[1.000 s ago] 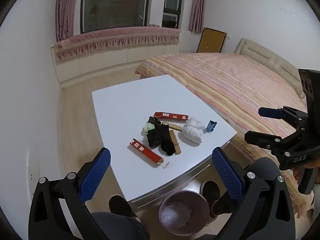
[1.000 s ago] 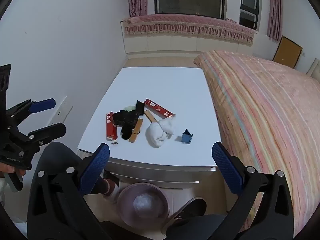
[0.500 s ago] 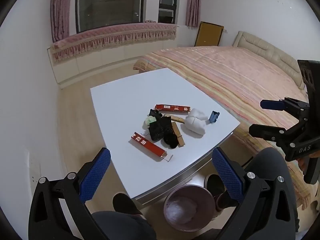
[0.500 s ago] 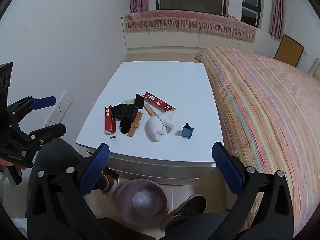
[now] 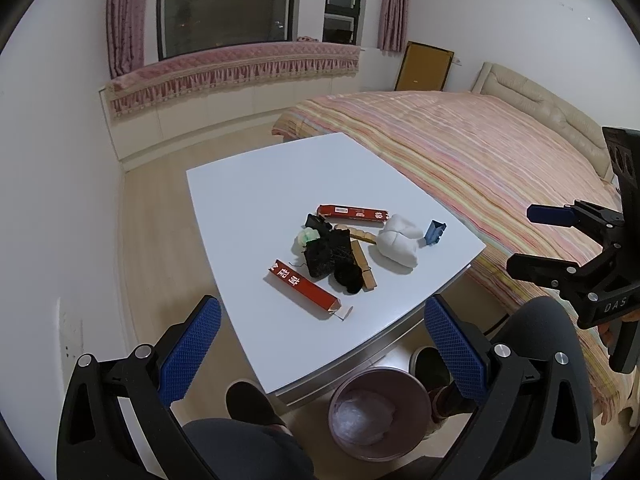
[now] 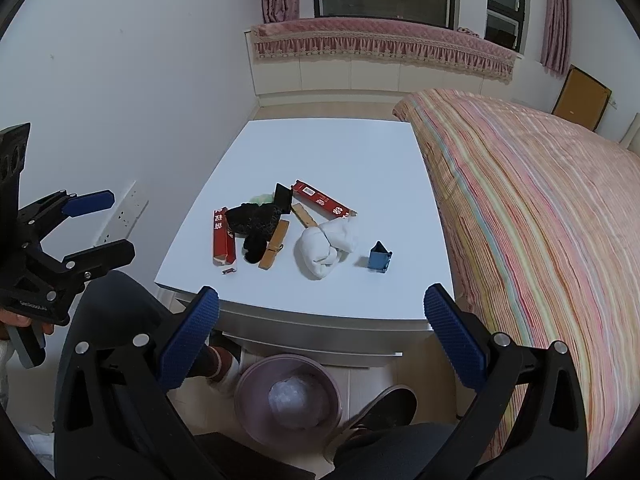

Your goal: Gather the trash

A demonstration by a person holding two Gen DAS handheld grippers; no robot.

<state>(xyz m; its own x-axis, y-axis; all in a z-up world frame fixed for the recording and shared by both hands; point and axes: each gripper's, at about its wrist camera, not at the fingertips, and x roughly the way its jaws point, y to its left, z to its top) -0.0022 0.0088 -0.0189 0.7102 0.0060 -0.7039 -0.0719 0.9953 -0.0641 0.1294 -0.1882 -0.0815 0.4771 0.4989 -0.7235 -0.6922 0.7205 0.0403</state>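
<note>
A pile of trash lies on the white table (image 5: 248,200): two red cartons (image 5: 302,284) (image 5: 352,213), a black crumpled clump (image 5: 332,256), wooden clips (image 5: 363,264), a white wad (image 5: 396,244) and a small blue box (image 5: 434,232). The same pile shows in the right wrist view, with the white wad (image 6: 324,248) and blue box (image 6: 379,257). A pink bin (image 5: 380,412) (image 6: 288,396) stands on the floor under the near table edge. My left gripper (image 5: 318,348) and right gripper (image 6: 320,330) are both open and empty, held above the near edge.
A striped bed (image 5: 480,160) runs along the table's right side. A white wall with a socket (image 6: 120,216) is on the left. The person's knees and shoes (image 5: 250,400) are beside the bin. A window seat (image 5: 240,64) is at the back.
Both grippers have pulled back and risen a little, so the table and pile look slightly farther. Both stay open and empty.
</note>
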